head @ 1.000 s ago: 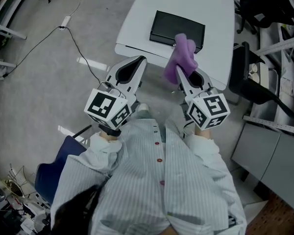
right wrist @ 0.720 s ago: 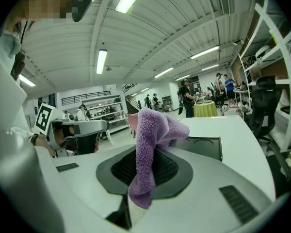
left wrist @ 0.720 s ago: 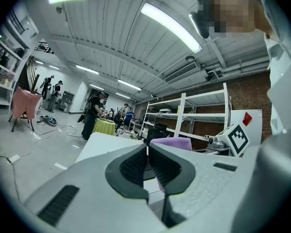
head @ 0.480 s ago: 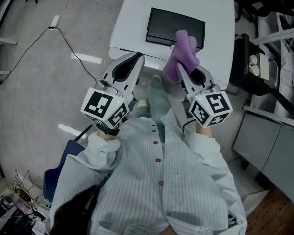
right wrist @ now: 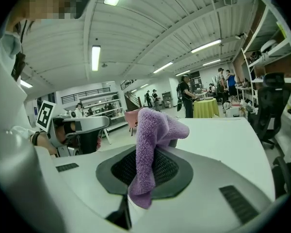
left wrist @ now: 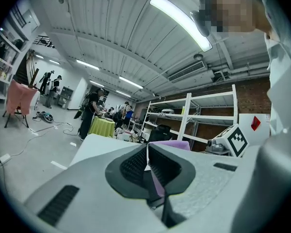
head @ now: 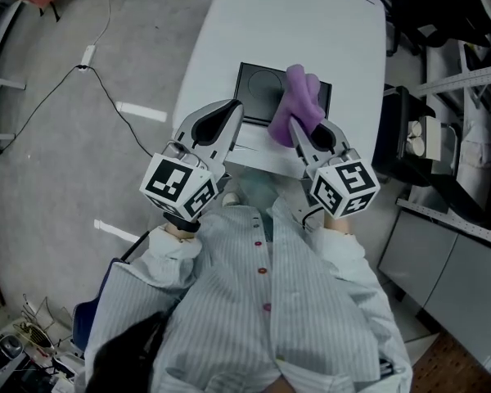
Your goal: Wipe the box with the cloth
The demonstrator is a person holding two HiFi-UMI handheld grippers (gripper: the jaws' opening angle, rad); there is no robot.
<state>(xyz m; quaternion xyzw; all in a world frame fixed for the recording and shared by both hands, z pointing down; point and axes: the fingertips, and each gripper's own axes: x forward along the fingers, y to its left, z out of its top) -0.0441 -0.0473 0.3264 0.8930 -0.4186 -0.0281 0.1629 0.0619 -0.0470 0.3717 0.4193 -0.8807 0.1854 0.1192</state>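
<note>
A flat black box (head: 259, 93) lies near the front edge of the white table (head: 311, 31) in the head view. My right gripper (head: 299, 128) is shut on a purple cloth (head: 295, 105), which hangs bunched over the box's right half; the cloth (right wrist: 151, 144) stands up between the jaws in the right gripper view. My left gripper (head: 229, 113) is shut with nothing in it, its tip at the box's front left corner. In the left gripper view the jaws (left wrist: 148, 164) are pressed together, with the purple cloth (left wrist: 172, 144) just beyond them.
A black chair (head: 397, 137) stands at the table's right side, with metal shelving (head: 466, 72) behind it. A cable (head: 106, 97) runs over the grey floor on the left. Several people and a green-covered table (right wrist: 206, 107) are far off in the hall.
Both grippers and the view have moved forward toward the table. The cloth in my right gripper now hangs over the box, and my left gripper's tip has reached the box's front corner.
</note>
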